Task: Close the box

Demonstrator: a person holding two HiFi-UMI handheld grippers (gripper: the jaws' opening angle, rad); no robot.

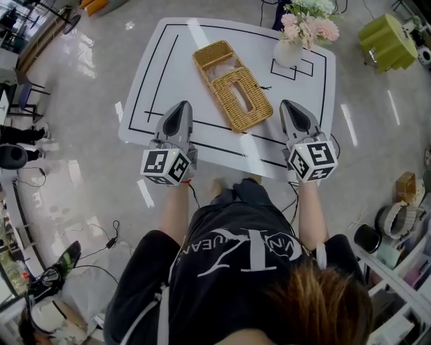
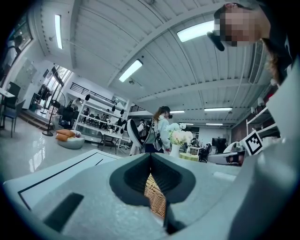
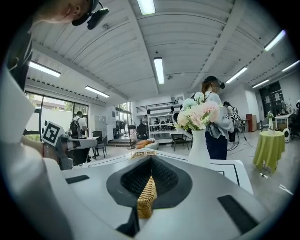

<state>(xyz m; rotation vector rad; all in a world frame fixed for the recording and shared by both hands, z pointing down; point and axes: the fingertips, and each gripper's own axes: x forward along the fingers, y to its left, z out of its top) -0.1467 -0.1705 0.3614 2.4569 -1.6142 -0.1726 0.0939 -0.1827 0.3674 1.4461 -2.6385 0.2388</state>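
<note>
My left gripper (image 1: 182, 106) and right gripper (image 1: 290, 105) were clenched empty; the wicker box (image 1: 232, 84) lay ahead between them, slanting far-left to near-right, nearer the right.

Seen from the left gripper (image 2: 151, 161), the long tan wicker box (image 2: 156, 197) is showing only as a sliver, the gripper's grey body hiding the rest. The right gripper (image 3: 151, 161) is masking it likewise. Overhead, the frame's top edge is cutting off the pink-and-white flower bouquet (image 1: 306, 19).
</note>
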